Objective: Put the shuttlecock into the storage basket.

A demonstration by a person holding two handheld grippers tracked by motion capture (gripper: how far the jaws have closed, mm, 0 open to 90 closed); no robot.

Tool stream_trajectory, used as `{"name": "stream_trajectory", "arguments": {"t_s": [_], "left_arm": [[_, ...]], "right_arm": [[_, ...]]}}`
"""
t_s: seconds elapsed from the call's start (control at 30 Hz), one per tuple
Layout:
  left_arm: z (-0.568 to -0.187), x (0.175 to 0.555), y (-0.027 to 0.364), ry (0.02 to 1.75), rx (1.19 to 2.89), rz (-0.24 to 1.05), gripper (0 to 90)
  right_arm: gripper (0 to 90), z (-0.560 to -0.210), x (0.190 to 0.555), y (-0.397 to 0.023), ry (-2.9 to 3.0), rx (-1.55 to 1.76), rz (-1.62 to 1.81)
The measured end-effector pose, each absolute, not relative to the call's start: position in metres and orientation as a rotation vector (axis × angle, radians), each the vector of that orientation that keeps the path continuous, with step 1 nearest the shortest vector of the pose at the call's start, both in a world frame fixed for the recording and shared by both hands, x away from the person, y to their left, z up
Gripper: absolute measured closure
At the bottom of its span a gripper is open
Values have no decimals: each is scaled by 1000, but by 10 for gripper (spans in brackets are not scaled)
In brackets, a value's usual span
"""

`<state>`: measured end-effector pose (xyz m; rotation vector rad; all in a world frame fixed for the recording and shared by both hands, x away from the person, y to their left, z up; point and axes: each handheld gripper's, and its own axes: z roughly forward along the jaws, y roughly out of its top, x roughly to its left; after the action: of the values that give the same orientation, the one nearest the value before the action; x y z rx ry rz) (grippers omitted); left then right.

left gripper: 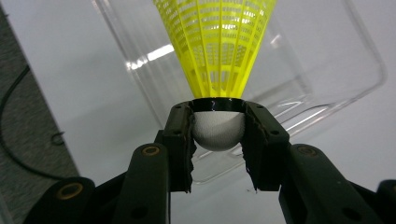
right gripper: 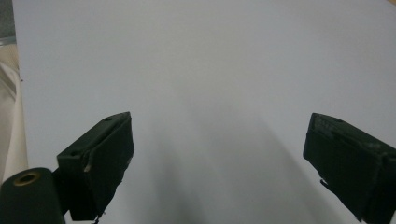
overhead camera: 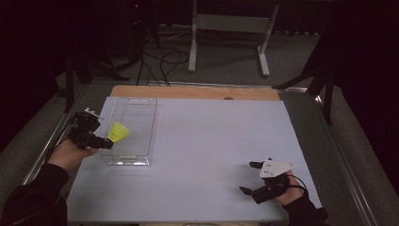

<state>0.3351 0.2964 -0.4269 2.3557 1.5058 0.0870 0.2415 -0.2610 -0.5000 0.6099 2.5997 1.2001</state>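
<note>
A yellow shuttlecock (overhead camera: 118,132) with a white cork head (left gripper: 218,131) hangs over the left rim of a clear plastic tray (overhead camera: 133,130). My left gripper (overhead camera: 106,142) is shut on that cork head, skirt pointing away from the jaws toward the tray (left gripper: 327,88). In the left gripper view both black pads (left gripper: 180,140) press the cork from either side. At the table's front right, my right gripper (overhead camera: 249,177) rests low over the white sheet, open, with bare table between its jaws (right gripper: 219,154).
The white sheet (overhead camera: 211,150) covers most of the table, with a wooden strip (overhead camera: 197,92) along the far edge. Metal rails run down both sides. Beyond the table stand a white frame leg (overhead camera: 192,42) and cables on the grey floor.
</note>
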Motion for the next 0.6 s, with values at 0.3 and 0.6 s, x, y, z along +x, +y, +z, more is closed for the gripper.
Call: {"name": "stream_trajectory", "arguments": {"t_s": [0.3, 0.6], "left_arm": [[-434, 340, 295, 1529, 2398, 37, 650], [-438, 343, 294, 1535, 2432, 14, 646]], "right_arm": [[88, -501, 242, -262, 2608, 613, 1199], [88, -501, 242, -262, 2611, 615, 1200]]}}
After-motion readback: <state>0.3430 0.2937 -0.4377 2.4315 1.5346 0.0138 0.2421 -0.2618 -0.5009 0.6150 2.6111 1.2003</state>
